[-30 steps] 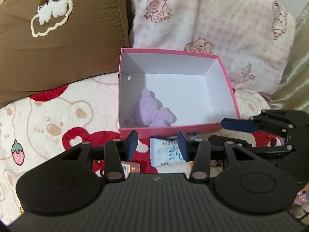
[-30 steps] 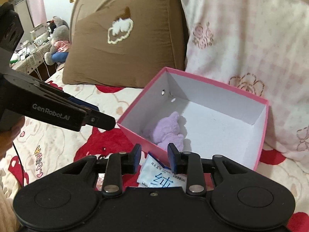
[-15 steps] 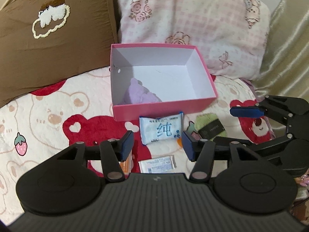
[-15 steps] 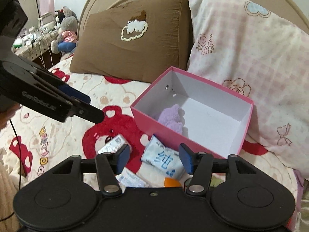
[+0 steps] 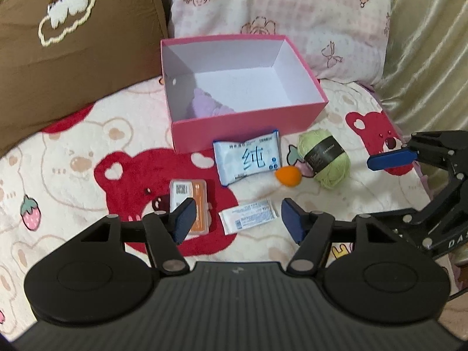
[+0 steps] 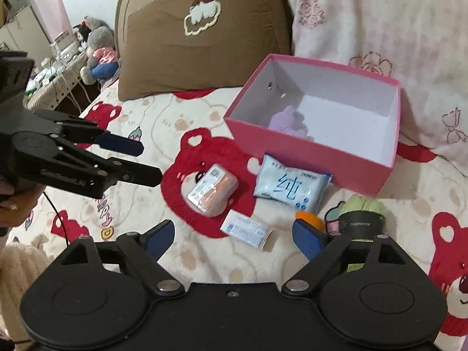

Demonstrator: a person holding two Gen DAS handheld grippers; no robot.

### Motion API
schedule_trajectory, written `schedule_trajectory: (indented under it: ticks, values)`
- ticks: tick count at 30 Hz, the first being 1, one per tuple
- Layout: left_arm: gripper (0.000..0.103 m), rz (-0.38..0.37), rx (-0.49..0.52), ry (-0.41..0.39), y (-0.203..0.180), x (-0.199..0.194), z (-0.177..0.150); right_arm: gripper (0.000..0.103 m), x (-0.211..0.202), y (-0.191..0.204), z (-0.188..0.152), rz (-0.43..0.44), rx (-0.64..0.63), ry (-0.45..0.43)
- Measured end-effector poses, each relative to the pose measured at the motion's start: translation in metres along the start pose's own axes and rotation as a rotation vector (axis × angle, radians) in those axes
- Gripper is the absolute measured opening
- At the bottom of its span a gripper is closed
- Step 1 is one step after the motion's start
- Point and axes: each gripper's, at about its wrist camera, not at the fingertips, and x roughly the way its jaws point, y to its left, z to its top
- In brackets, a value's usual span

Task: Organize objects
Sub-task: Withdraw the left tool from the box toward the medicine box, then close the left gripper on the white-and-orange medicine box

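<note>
Pink cardboard box (image 5: 248, 134) sits open on the bear-print bed blanket (image 5: 87, 158) as the drop target, purple plush toy (image 6: 288, 121) already inside. Green yarn ball (image 5: 324, 158), blue wipes pack (image 5: 248, 161), orange-white case (image 5: 190, 201) lie loose in front, likely next. Left gripper (image 5: 235, 223) and right gripper (image 6: 231, 241) jaws have just been opening, empty.

A home bedroom: a bed with a bear-print blanket (image 5: 87, 152), pillows (image 6: 204, 44) (plush toys (image 6: 98, 49) on a side shelf).

Pink box (image 5: 248, 128) stands open above; pillows (image 5: 278, 14) crowd, seemingly, its far side.
</note>
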Motion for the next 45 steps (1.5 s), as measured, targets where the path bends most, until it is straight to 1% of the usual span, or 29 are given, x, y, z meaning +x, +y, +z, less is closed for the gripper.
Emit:
schedule_trajectory:
  ticks: [2, 3, 4, 6, 9, 12, 15, 17, 19, 22, 24, 26, 27, 28, 29, 32, 35, 36, 37, 38, 39, 41, 45]
  values:
    - [0.069, -0.023, -0.012, -0.008, 0.004, 0.001, -0.004, 0.091, 0.003, 0.006, -0.003, -0.007, -0.011, 0.004]
    - [0.073, -0.025, -0.015, -0.013, 0.005, 0.002, -0.005, 0.091, 0.005, 0.009, -0.005, -0.008, -0.016, 0.005]
    - [0.08, -0.025, -0.018, -0.023, 0.006, 0.002, -0.007, 0.091, 0.008, 0.012, -0.006, -0.008, -0.021, 0.009]
    - [0.087, -0.023, -0.031, -0.035, 0.009, 0.004, -0.011, 0.091, 0.013, 0.017, -0.007, -0.013, -0.02, 0.025]
    - [0.088, -0.043, -0.035, -0.02, 0.014, 0.009, -0.016, 0.091, 0.02, 0.025, -0.006, 0.007, -0.015, 0.063]
    - [0.091, -0.053, -0.042, -0.025, 0.019, 0.013, -0.022, 0.091, 0.023, 0.036, -0.005, 0.009, -0.043, 0.06]
    - [0.091, -0.06, -0.054, -0.046, 0.027, 0.017, -0.029, 0.091, 0.032, 0.043, -0.004, 0.035, -0.053, 0.063]
    - [0.091, -0.042, -0.069, -0.046, 0.033, 0.021, -0.031, 0.09, 0.039, 0.046, -0.005, 0.069, -0.048, 0.047]
    - [0.091, -0.031, -0.071, -0.061, 0.038, 0.025, -0.031, 0.09, 0.045, 0.046, -0.005, 0.083, -0.024, 0.024]
    - [0.091, -0.031, -0.048, -0.093, 0.045, 0.03, -0.033, 0.09, 0.055, 0.045, -0.007, 0.103, 0.01, 0.002]
    - [0.091, -0.044, -0.055, -0.111, 0.051, 0.033, -0.035, 0.09, 0.063, 0.045, -0.007, 0.104, 0.015, -0.007]
    - [0.091, -0.052, -0.082, -0.105, 0.055, 0.039, -0.036, 0.09, 0.072, 0.046, -0.008, 0.085, 0.014, -0.017]
    - [0.091, -0.055, -0.094, -0.093, 0.057, 0.042, -0.036, 0.09, 0.076, 0.047, -0.009, 0.062, 0.014, -0.029]
    - [0.091, -0.063, -0.102, -0.086, 0.059, 0.045, -0.037, 0.09, 0.08, 0.051, -0.011, 0.011, 0.007, -0.059]
    - [0.091, -0.067, -0.101, -0.087, 0.059, 0.046, -0.038, 0.09, 0.081, 0.055, -0.013, -0.019, -0.012, -0.091]
    - [0.091, -0.064, -0.099, -0.105, 0.062, 0.049, -0.042, 0.09, 0.087, 0.063, -0.018, -0.064, -0.039, -0.154]
    - [0.091, -0.084, -0.102, -0.112, 0.066, 0.054, -0.047, 0.09, 0.097, 0.066, -0.019, -0.077, -0.052, -0.178]
    - [0.091, -0.101, -0.105, -0.101, 0.067, 0.056, -0.048, 0.09, 0.1, 0.066, -0.019, -0.079, -0.054, -0.186]
    - [0.091, -0.138, -0.113, -0.078, 0.069, 0.06, -0.048, 0.09, 0.104, 0.067, -0.02, -0.081, -0.056, -0.191]
    - [0.091, -0.158, -0.136, -0.072, 0.071, 0.062, -0.049, 0.09, 0.109, 0.068, -0.021, -0.079, -0.061, -0.193]
    - [0.091, -0.16, -0.155, -0.075, 0.072, 0.064, -0.051, 0.09, 0.113, 0.069, -0.021, -0.08, -0.061, -0.189]
    - [0.091, -0.157, -0.152, -0.068, 0.072, 0.069, -0.054, 0.09, 0.121, 0.074, -0.025, -0.096, -0.061, -0.178]
    - [0.091, -0.141, -0.129, -0.068, 0.073, 0.076, -0.056, 0.09, 0.129, 0.086, -0.034, -0.107, -0.135, -0.181]
